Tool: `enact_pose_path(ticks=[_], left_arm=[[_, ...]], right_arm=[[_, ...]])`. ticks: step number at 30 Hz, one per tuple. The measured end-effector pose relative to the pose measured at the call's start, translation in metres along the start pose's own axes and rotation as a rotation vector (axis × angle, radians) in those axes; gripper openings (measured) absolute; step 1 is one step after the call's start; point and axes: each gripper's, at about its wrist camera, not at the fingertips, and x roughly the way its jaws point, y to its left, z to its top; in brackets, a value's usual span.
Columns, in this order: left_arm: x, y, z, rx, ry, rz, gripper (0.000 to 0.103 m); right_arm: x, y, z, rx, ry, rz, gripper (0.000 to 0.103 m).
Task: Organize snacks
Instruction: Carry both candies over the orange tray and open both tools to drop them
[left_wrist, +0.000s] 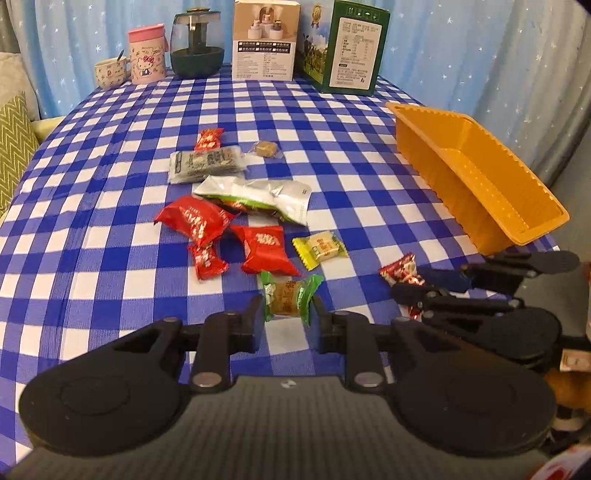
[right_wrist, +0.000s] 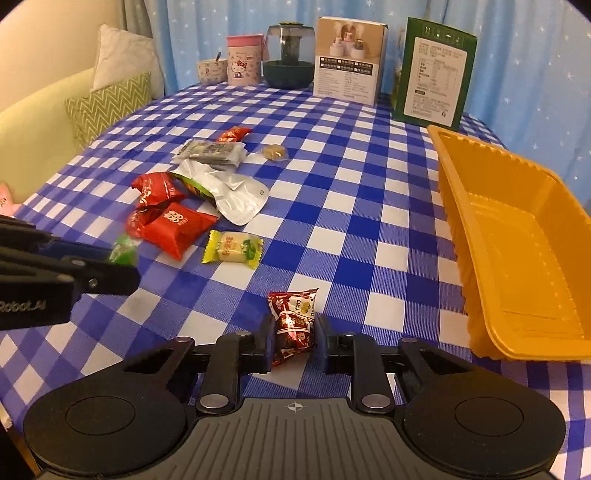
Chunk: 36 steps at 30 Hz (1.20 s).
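left gripper clamped, right gripper clamped

1. The left gripper is matte black, with two large round discs flanking a ribbed dark grey centre plate.
2. Flat black link arms run from the discs to the fingers, pinned with round silver rivets.
3. A small crosshair mark sits at the top edge of the ribbed plate.
4. The right gripper has the same build: black discs, grey ribbed plate, silver rivets, crosshair mark.
5. Its finger pads show blue faces.
6. In the right wrist view, the left gripper's side carries white lettering reading "Robot.AI" and a blue finger section.
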Motion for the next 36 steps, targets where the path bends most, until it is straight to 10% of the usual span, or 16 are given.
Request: enact_pose_path(ticks=[15,36], left_arm=[[-0.018,-0.077,0.057,0.093,-0.096,-0.111,0.022],[0.030,-0.192,0.106,0.224,-0.113,-0.269,0.024]], right_arm=[[-0.097,-0.067,0.033,0.196,-0.178,-0.129,0.022],[-0.115,-0.195,0.023,0.429,-0.159,-0.217,0.022]])
